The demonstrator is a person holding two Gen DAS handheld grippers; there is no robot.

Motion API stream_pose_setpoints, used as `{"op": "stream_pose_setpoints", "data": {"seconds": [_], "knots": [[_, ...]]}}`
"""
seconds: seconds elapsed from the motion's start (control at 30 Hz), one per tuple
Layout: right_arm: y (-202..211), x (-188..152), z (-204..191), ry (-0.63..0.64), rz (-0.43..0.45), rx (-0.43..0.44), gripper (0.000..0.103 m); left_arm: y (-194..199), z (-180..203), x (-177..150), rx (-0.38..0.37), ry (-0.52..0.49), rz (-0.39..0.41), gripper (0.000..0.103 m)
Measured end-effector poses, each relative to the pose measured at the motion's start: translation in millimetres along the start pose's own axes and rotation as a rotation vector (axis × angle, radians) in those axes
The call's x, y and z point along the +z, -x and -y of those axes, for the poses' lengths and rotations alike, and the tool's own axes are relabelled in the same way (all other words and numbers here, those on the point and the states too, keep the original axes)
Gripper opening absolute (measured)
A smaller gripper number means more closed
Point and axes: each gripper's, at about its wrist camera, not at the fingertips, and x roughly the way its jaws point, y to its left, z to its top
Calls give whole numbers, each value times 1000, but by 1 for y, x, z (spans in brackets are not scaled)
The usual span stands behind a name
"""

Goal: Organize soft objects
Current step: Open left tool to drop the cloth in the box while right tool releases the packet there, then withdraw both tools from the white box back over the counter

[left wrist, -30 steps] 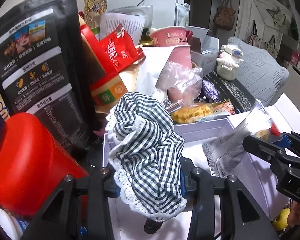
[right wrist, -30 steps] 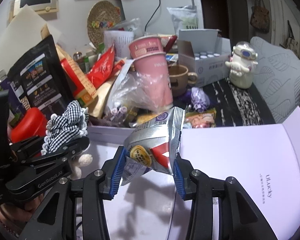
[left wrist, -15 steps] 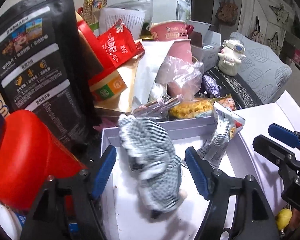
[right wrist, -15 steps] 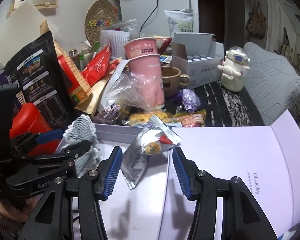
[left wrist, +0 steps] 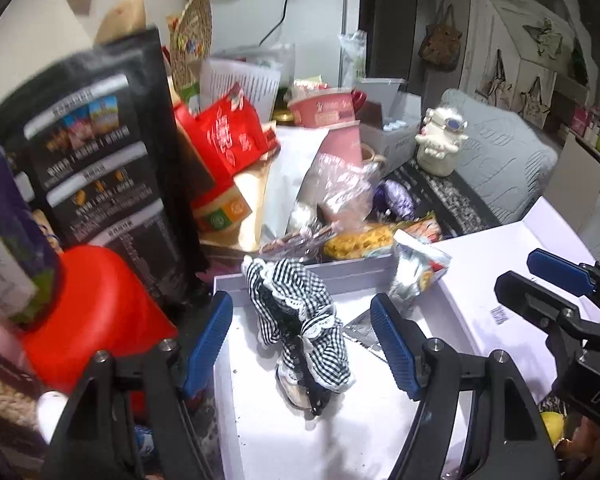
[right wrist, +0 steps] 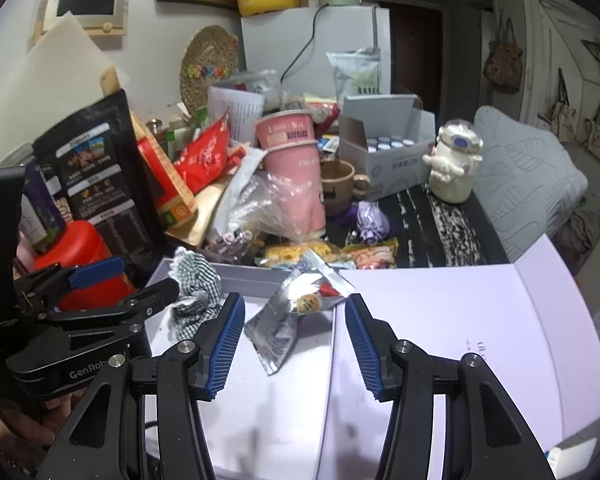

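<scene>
A black-and-white checked cloth with lace trim lies in the open white box, free of my left gripper, which is open around it. The cloth also shows in the right wrist view. A silver snack packet lies in the box against its right wall, also seen in the left wrist view. My right gripper is open just behind the packet, not touching it. The box's open lid lies flat to the right.
A red container and a tall black pouch stand left of the box. Behind it are red packets, stacked pink cups, a brown mug, a white figurine, a bottle carton and a grey cushion.
Both grippers opened and drew back. The checked cloth dropped from the left gripper into the box; the silver packet dropped from the right gripper into the box.
</scene>
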Motion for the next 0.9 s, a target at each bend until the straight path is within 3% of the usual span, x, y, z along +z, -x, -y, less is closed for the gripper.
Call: {"op": "stream_pose_setpoints", "data": {"seconds": [0.47, 0.9], "knots": [[75, 8, -16, 33, 110, -32, 52, 82, 4, 12, -2, -10, 142, 71], [154, -8, -33, 42, 209, -63, 69, 160, 14, -4, -63, -54, 229, 71]]}}
